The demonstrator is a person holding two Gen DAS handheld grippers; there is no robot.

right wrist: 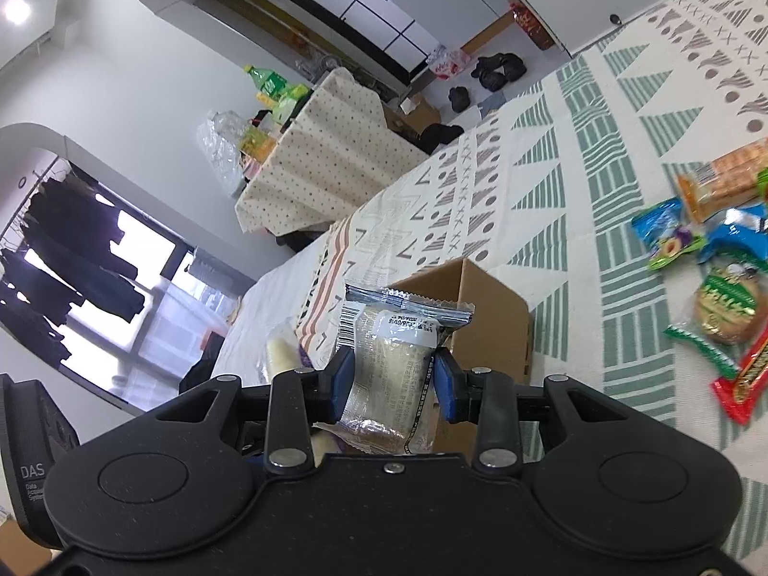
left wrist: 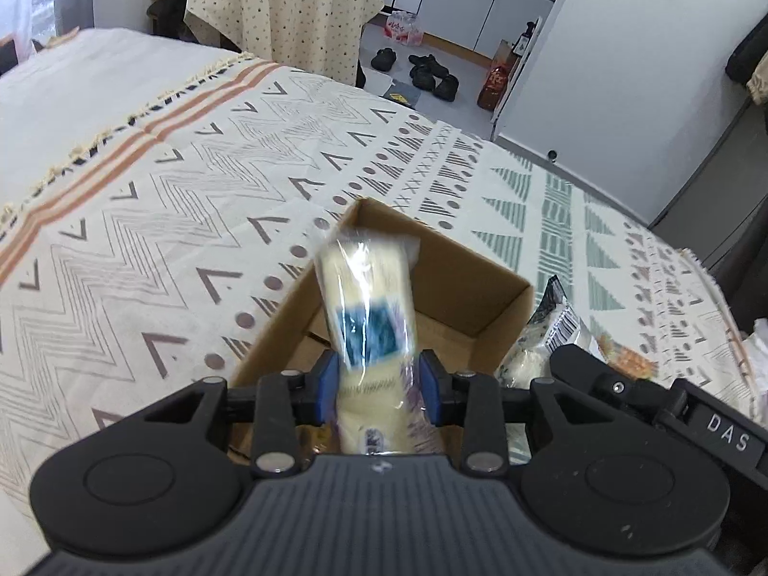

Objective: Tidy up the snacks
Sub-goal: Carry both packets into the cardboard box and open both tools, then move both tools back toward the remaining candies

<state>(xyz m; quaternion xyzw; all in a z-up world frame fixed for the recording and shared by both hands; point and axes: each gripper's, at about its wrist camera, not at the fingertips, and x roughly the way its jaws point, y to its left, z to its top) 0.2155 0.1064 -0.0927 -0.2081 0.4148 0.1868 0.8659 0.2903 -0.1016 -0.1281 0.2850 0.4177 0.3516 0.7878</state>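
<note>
Clamped between the left gripper's [left wrist: 379,386] blue pads, a cream snack [left wrist: 367,307] is held over the open box [left wrist: 489,278]. Another packet [right wrist: 391,365] is pinched by the right gripper [right wrist: 392,381] beside that box, near the tablecloth's [left wrist: 144,221] edge. Loose snacks [right wrist: 720,259] lie further along the tablecloth.

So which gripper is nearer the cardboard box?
Left. The left gripper holds a cream snack pack right over the cardboard box; the right gripper, holding a clear-wrapped snack, sits just short of it.
</note>
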